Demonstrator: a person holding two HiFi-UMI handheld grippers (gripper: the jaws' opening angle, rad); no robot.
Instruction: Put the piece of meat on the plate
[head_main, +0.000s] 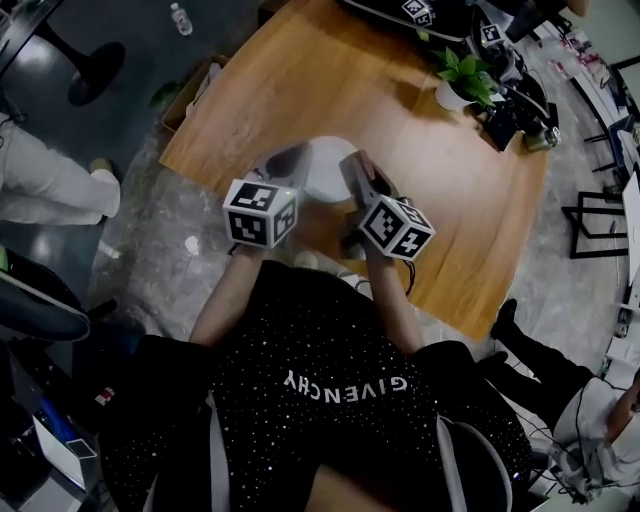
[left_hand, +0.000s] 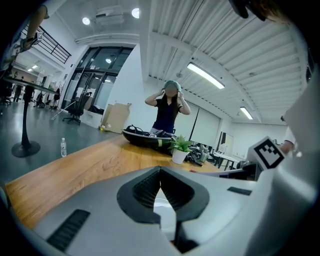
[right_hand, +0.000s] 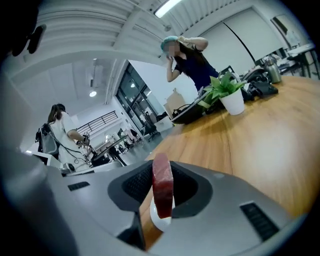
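My right gripper (right_hand: 162, 172) is shut on the piece of meat (right_hand: 162, 186), a red slab standing on edge between the pads. Just under the meat lies the white plate (right_hand: 158, 221) on the wooden table (right_hand: 260, 145). In the head view the plate (head_main: 325, 165) sits near the table's front edge, with the left gripper (head_main: 287, 160) at its left rim and the right gripper (head_main: 358, 172) at its right rim. The left gripper (left_hand: 160, 171) has its jaw tips together with nothing held. The plate (left_hand: 163, 207) shows through the gap behind them.
A potted plant (head_main: 462, 80) in a white pot stands at the table's far side, beside dark gear (left_hand: 145, 136). A person (left_hand: 170, 107) stands beyond the table with hands raised to the head. A water bottle (left_hand: 63, 147) stands on the floor at left.
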